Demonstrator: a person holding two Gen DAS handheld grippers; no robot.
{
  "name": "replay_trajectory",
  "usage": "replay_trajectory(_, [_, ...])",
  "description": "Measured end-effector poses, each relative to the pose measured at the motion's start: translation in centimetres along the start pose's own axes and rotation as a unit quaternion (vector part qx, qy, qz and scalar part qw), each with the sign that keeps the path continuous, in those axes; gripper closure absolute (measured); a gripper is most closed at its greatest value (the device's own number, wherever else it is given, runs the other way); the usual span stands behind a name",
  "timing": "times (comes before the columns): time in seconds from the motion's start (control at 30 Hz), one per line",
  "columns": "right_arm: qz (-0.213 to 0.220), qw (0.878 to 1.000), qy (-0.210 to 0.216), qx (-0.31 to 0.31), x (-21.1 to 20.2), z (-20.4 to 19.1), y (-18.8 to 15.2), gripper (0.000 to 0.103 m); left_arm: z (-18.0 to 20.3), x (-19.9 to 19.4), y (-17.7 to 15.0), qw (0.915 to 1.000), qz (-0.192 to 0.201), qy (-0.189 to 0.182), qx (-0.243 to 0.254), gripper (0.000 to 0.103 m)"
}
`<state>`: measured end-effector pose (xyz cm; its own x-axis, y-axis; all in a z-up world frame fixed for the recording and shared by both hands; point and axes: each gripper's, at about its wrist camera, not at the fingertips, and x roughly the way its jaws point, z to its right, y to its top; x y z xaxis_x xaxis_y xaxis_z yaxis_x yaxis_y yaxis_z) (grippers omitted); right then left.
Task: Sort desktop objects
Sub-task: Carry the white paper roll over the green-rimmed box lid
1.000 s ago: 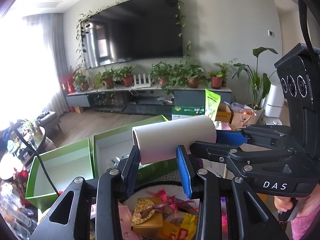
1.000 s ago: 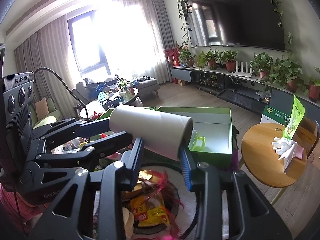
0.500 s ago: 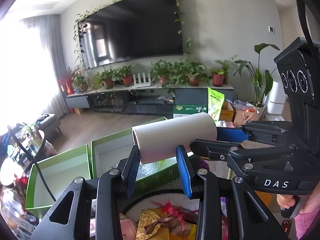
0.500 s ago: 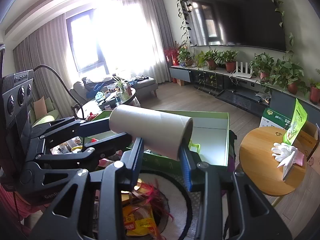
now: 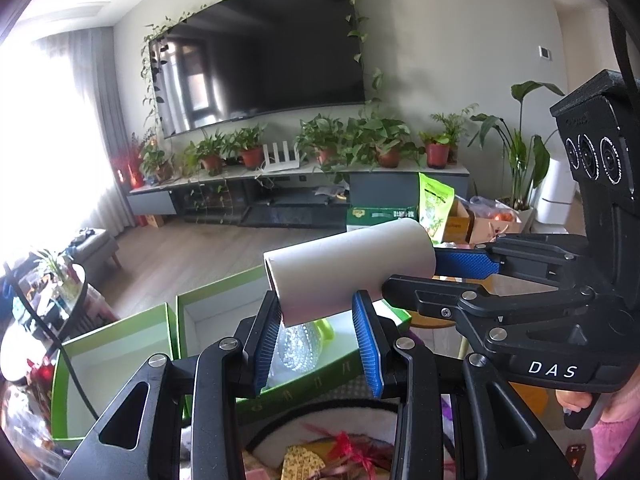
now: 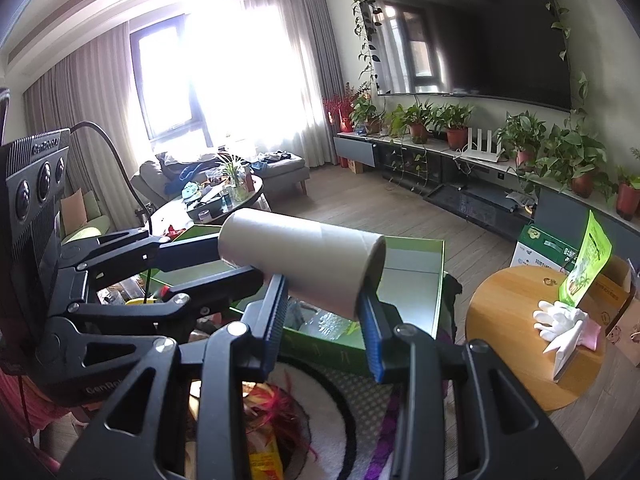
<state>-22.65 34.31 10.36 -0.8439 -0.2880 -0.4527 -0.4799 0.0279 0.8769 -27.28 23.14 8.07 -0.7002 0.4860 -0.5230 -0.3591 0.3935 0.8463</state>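
A pale cardboard roll (image 5: 348, 268) (image 6: 304, 256) hangs level in the air, held at both ends. My left gripper (image 5: 316, 304) (image 6: 224, 260) is shut on one end, blue pads pressed on its sides. At the other end my right gripper (image 6: 322, 296) (image 5: 436, 276) is shut on it the same way. Beneath the roll stands an open green box (image 5: 224, 304) (image 6: 416, 256) with a clear knobbly jug with a green handle (image 5: 300, 344) inside. A second open green box (image 5: 120, 344) sits to its left.
Below the grippers a white round mat (image 6: 320, 432) carries snack packets and red ribbon (image 5: 348, 444). A round wooden side table (image 6: 508, 320) with white gloves (image 6: 560, 316) stands to the right. A cluttered glass coffee table (image 6: 216, 204) lies beyond to the left.
Both grippers have carried the roll forward together, from above the snack pile to above the green box. The jug now shows between the fingers. Both grips are unchanged.
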Motion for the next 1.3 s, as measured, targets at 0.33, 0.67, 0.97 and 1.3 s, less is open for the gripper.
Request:
replay_trajectory(0.33, [-0.016, 1.0, 0.005, 0.0, 3.0, 1.9, 0.1, 0.066, -0.4, 3.3, -0.1, 0.9997, -0.022, 0.008, 0.008, 0.066])
replay_trajectory(0.67, [-0.025, 0.999, 0.027, -0.019, 6.4, 0.7, 1.2, 0.067, -3.0, 4.0, -0.3, 0.9988, -0.026, 0.042, 0.007, 0.066])
replay_trajectory(0.97, [-0.029, 0.999, 0.016, -0.013, 6.8, 2.2, 0.8, 0.067, -2.3, 5.8, 0.0, 0.9985, -0.035, 0.032, 0.025, 0.067])
replay_trajectory(1.3, [-0.072, 0.997, -0.014, -0.002, 7.9, 4.8, -1.4, 0.067, 0.3, 10.1, -1.1, 0.9952, -0.084, 0.012, 0.049, 0.067])
